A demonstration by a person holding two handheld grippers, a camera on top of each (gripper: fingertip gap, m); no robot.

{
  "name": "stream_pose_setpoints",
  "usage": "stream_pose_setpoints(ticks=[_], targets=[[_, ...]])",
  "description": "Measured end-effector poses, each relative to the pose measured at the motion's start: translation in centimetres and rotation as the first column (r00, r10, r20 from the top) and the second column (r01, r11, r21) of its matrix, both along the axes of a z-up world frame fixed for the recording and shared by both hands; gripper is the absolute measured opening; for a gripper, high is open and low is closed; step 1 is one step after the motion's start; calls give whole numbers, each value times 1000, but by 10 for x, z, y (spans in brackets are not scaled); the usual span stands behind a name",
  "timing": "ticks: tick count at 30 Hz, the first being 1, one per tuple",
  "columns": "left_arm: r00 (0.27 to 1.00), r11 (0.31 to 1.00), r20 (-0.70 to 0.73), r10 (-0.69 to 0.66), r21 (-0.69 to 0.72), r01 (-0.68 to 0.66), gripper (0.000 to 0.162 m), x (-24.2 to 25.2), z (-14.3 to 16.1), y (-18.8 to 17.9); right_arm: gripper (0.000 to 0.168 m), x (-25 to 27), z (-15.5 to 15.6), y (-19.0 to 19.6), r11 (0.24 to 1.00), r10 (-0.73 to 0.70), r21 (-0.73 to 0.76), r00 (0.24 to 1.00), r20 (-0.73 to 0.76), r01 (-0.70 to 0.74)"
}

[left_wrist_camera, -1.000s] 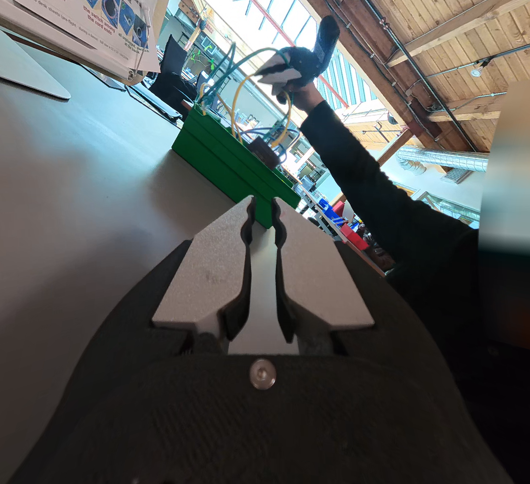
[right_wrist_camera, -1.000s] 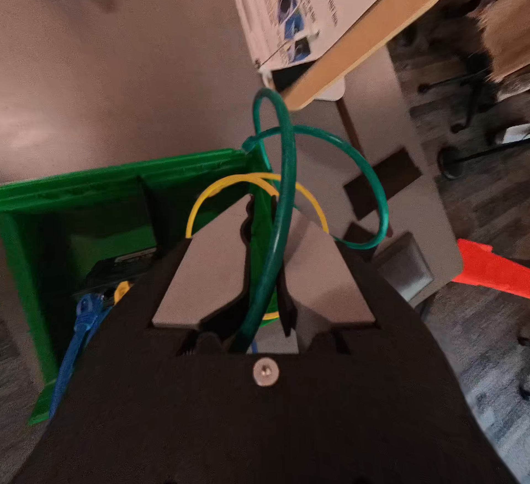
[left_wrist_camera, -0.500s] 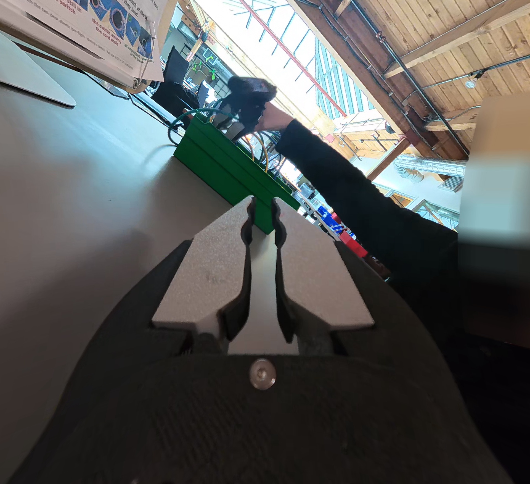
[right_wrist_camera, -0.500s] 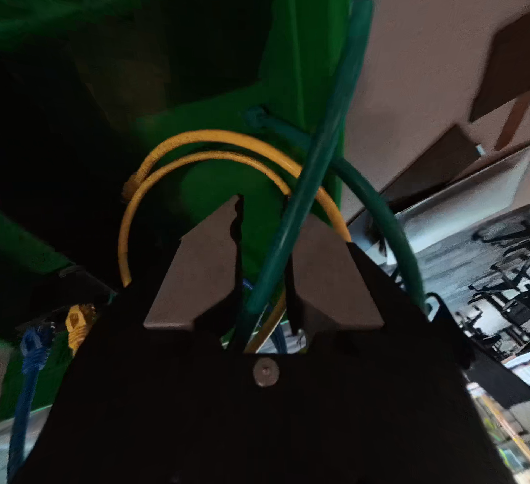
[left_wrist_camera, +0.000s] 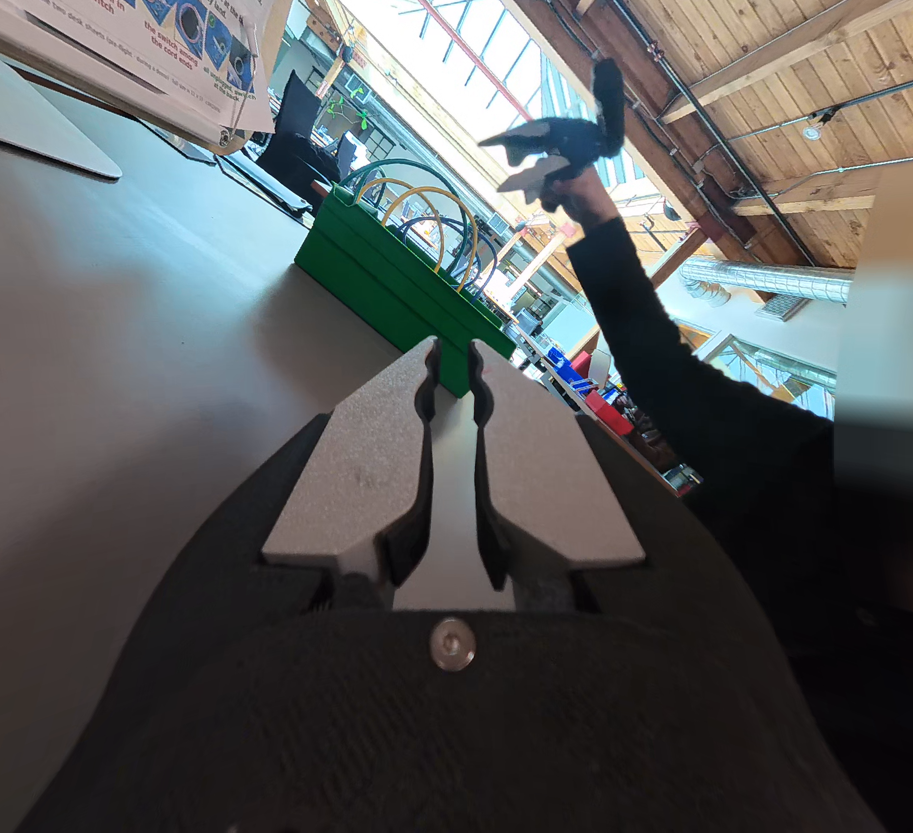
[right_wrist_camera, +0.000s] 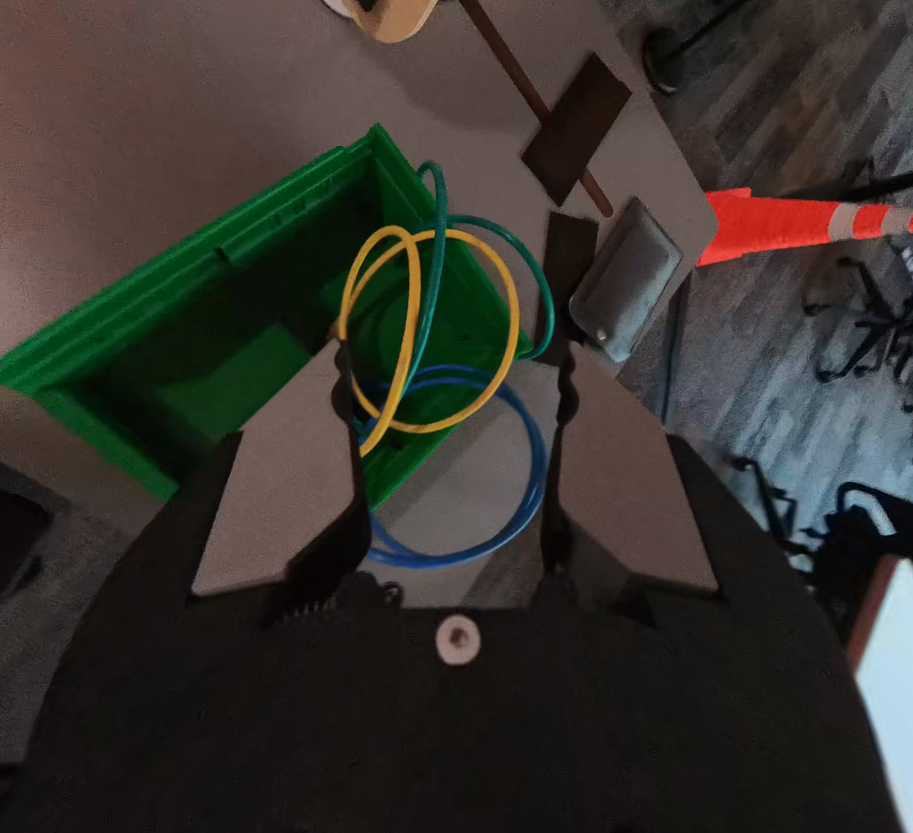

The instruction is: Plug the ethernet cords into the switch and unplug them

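Note:
A green bin (right_wrist_camera: 197, 290) stands on the grey table (right_wrist_camera: 123, 68). Looped ethernet cords stick out of it: a green cord (right_wrist_camera: 439, 216), a yellow cord (right_wrist_camera: 514, 315) and a blue cord (right_wrist_camera: 538, 473). The switch does not show. My right gripper (right_wrist_camera: 453, 350) hangs above the bin's cord end, wide open and empty. In the left wrist view it is raised well above the bin (left_wrist_camera: 395, 285), with its fingers (left_wrist_camera: 523, 137) spread. My left gripper (left_wrist_camera: 453, 355) lies low on the table in front of the bin, with its jaws nearly together and nothing between them.
A wooden board with an instruction sheet (left_wrist_camera: 148, 19) stands at the back left. A flat grey pad (left_wrist_camera: 49, 142) lies beside it. The person's black sleeve (left_wrist_camera: 667, 364) reaches in from the right. An orange cone (right_wrist_camera: 790, 221) lies on the floor past the table edge (right_wrist_camera: 691, 216). The tips of one gripper are about 45 centimeters away from the tips of the other.
My right gripper dipped into the bin with the green cord, then let it go, opened wide and rose above the bin. The left gripper has stayed put.

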State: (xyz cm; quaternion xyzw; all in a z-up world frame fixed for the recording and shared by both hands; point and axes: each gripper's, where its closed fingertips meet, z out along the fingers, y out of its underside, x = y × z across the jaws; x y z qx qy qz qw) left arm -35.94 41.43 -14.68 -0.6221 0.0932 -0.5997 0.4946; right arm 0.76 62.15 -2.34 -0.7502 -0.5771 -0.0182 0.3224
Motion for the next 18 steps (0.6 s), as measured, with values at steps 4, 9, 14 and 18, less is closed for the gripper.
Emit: stream_pose_setpoints(ticks=[4, 9, 14, 18], targets=[[1000, 1000, -19, -10, -2, 10, 8, 4, -1, -2, 76, 47, -17, -64, 969, -247, -80, 943, -223, 235], [999, 999, -35, -42, -12, 42, 8, 11, -4, -2, 75, 75, -99, -118, 899, -436, -224, 814, -383, 376], [999, 1000, -20, -28, -4, 28, 8, 8, -2, -4, 60, 80, -133, -95, 851, -520, -123, 786, -334, 511], [999, 999, -28, -33, -2, 32, 8, 10, -2, -5, 43, 85, -156, -72, 828, -551, -8, 810, -199, 561]])
